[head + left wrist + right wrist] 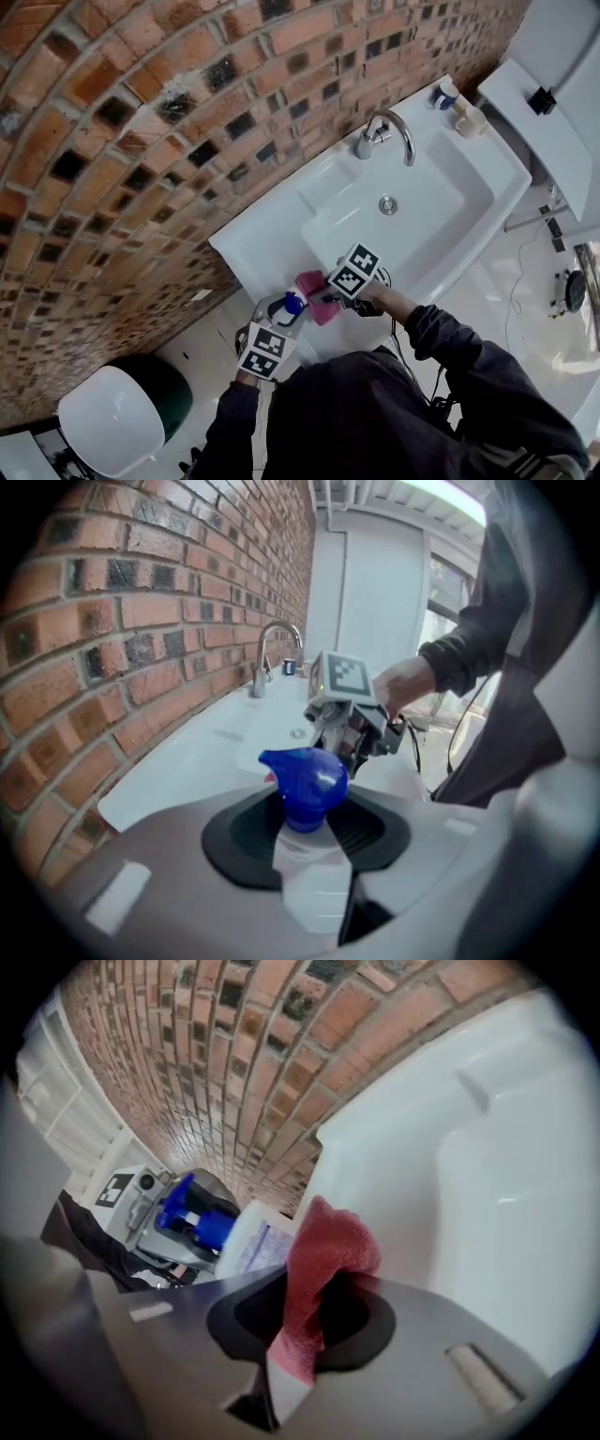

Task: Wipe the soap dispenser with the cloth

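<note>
Left gripper [310,834] clamps the soap dispenser [304,782] off the sink's [246,246] 7 o'clock corner; right gripper [298,1327] pinches the red cloth [326,1249] at its 3 o'clock; best steady the bottle, press cloth flat, sweep round below the pump.

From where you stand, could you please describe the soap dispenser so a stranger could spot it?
Find the white sink against the brick wall. At its near end, the left claw grips the pale soap dispenser. Its blue pump head sets it apart from the red cloth alongside.
</note>
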`<state>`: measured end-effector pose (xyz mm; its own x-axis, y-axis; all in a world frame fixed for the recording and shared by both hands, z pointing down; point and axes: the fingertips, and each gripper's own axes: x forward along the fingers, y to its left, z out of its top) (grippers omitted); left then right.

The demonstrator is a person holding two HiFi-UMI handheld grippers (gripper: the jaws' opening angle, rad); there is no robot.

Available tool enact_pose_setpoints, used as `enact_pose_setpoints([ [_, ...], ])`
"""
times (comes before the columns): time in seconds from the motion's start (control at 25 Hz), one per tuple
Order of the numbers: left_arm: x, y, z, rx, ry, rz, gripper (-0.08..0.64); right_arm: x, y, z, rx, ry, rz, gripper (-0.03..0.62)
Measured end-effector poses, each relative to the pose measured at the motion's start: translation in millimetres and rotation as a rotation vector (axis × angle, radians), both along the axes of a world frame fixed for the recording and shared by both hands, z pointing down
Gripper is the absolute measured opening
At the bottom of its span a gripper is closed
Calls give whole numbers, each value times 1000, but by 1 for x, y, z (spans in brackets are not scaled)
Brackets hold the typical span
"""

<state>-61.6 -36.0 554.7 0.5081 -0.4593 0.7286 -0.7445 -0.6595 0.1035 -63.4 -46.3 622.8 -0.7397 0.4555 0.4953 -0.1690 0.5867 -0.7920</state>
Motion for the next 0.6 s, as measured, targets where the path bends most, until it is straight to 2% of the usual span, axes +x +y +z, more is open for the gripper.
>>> enact_pose_setpoints([
  [0.12, 0, -1, 0, 3, 3, 3, 147, 2, 4, 33, 77, 95, -28, 63],
  [0.24, 1, -1, 1, 7, 8, -6, 147, 3, 5, 39, 151, 111, -29, 63],
  [0.36, -1, -1, 0, 9, 21, -44, 148, 4, 4, 23, 186, 77, -6, 63],
  [0.6, -6, 5, -9, 22, 37, -106, 149, 16, 1, -43, 257, -63, 79, 63],
])
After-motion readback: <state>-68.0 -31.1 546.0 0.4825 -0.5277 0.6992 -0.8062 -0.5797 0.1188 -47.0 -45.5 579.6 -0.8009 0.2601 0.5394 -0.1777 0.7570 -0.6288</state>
